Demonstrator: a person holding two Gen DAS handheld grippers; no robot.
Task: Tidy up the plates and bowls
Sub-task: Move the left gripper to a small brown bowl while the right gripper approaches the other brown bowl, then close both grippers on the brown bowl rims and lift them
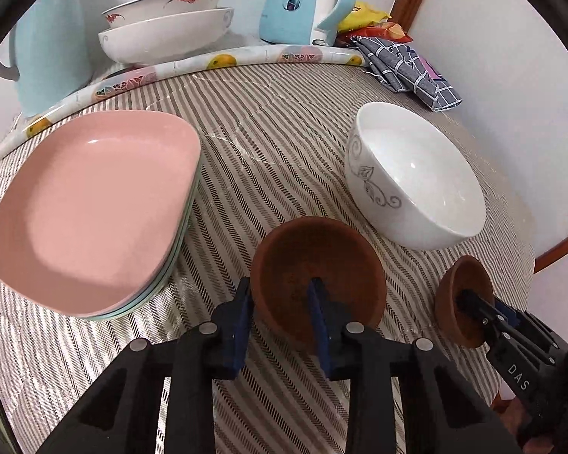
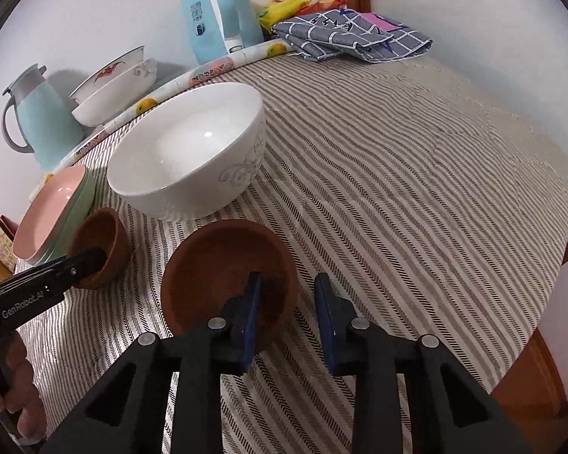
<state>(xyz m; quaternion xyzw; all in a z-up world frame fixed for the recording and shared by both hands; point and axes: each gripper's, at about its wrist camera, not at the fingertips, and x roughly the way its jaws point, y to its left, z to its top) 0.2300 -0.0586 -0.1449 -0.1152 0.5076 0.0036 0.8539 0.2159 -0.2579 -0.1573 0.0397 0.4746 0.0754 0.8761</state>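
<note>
My left gripper (image 1: 280, 295) straddles the near-left rim of a brown bowl (image 1: 314, 265), one finger inside and one outside, jaws apart. It also shows in the right wrist view (image 2: 91, 259) at its bowl (image 2: 100, 242). My right gripper (image 2: 289, 295) straddles the rim of a second brown bowl (image 2: 223, 265), left finger inside, right finger outside, jaws apart. In the left wrist view it (image 1: 473, 302) reaches into that bowl (image 1: 462, 295). A white bowl with grey scrolls (image 1: 416, 178) (image 2: 193, 147) stands behind them. A pink plate (image 1: 94, 204) (image 2: 45, 212) tops a stack of greenish plates at left.
Two stacked white bowls (image 1: 170, 22) (image 2: 113, 83), a blue kettle (image 1: 306, 0) (image 2: 219, 11), a pale blue jug (image 1: 45, 38) (image 2: 38, 117), snack packets (image 1: 371, 19) and a folded checked cloth (image 1: 409, 68) (image 2: 352, 34) line the back. The striped tablecloth (image 2: 397, 189) covers a round table.
</note>
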